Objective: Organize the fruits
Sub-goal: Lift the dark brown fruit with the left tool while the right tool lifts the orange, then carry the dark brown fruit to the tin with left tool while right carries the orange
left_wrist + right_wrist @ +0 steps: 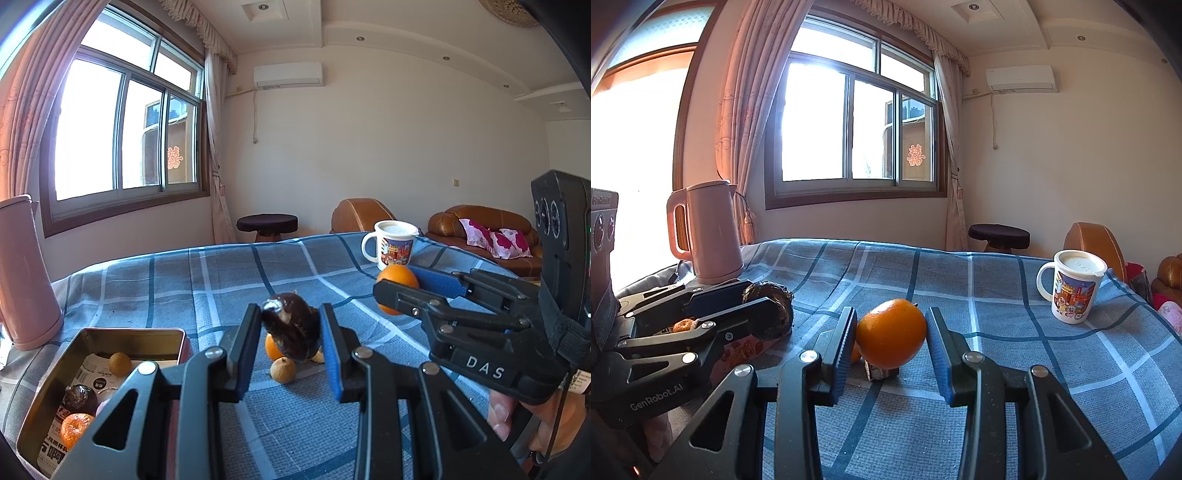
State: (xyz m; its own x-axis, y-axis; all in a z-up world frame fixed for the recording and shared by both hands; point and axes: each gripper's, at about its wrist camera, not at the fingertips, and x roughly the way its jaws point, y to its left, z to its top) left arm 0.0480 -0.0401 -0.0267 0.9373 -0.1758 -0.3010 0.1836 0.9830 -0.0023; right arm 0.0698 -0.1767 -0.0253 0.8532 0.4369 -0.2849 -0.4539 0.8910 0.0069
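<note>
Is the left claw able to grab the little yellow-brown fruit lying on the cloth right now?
Probably not yet: the left claw is already shut on a dark fruit, so the little yellow-brown fruit must wait.

Both grippers are built of black plastic linkage arms joined by round silver rivets. Blue ribbed pads are fitted inside the fingers of the left gripper and the right gripper. "DAS" is printed in white behind the right fingers, "GenRobot.AI" behind the left.
</note>
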